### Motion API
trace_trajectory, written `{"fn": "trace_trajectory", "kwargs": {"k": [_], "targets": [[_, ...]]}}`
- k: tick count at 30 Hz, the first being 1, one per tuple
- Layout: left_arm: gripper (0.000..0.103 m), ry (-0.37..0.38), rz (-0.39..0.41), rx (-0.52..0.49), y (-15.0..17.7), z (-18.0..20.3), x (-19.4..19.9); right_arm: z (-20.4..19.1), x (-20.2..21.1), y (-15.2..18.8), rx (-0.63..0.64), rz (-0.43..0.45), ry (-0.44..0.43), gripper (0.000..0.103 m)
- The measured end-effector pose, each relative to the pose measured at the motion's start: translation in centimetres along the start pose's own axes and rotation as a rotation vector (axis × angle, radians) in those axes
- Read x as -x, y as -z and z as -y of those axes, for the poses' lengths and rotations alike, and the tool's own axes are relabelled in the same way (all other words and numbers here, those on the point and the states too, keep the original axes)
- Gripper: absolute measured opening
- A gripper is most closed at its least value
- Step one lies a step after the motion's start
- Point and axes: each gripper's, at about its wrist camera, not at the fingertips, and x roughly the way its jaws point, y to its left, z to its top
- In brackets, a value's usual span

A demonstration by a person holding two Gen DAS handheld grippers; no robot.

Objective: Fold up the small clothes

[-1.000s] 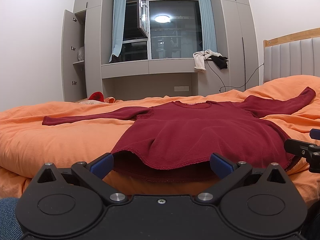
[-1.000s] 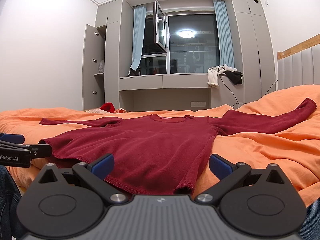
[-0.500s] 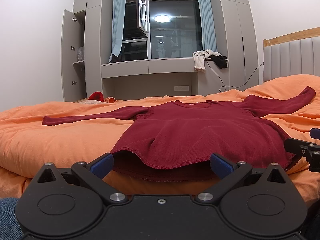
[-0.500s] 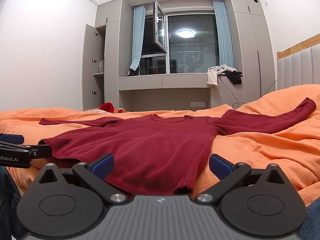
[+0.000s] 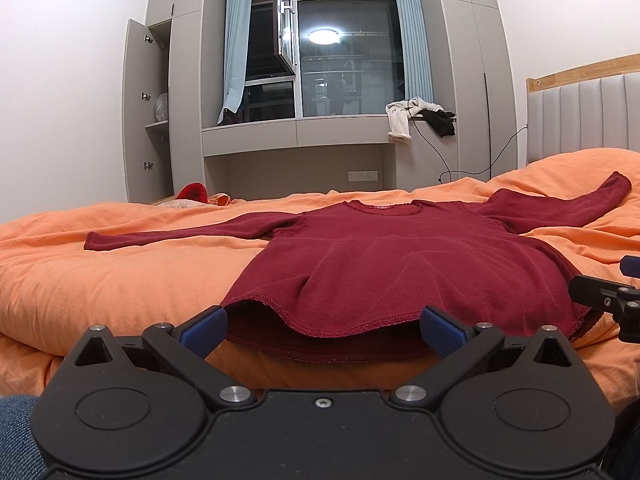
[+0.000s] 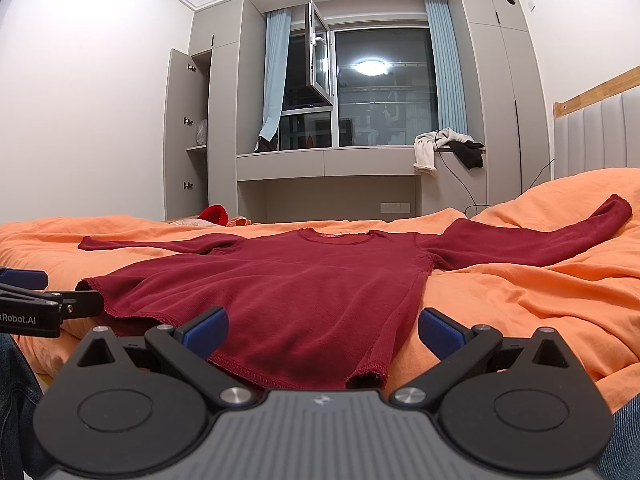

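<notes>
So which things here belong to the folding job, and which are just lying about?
Job: red top, spread flat on the orange bed; left gripper and right gripper, both open.

Lying about: white garment, black garment, red item.

The left gripper (image 6: 24,280) bears the cut-off lettering "nRobot.AI" on its side.

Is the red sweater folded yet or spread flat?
Spread flat: the red sweater lies open on the orange bedding, both sleeves stretched outward.
</notes>
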Motion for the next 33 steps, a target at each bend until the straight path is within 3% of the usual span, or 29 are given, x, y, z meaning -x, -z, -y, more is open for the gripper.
{"fn": "trace_trajectory", "kwargs": {"k": [24,28,33], "targets": [[0.103,0.01,-0.017,-0.005,0.2,0.2,-0.4,0.5,-0.2,0.1,-0.02,-0.019,0.006,0.103],[0.103,0.038,-0.065,0.025,0.0,-0.6,-1.6,2.2,-0.5,-1.2,-0.099,-0.039,0.038,0.103],[0.102,0.124,-0.119,0.103,-1.5,-1.9,-2.6,6.6,-1.6,-3.1,-0.209,-0.068,0.142,0.103]]}}
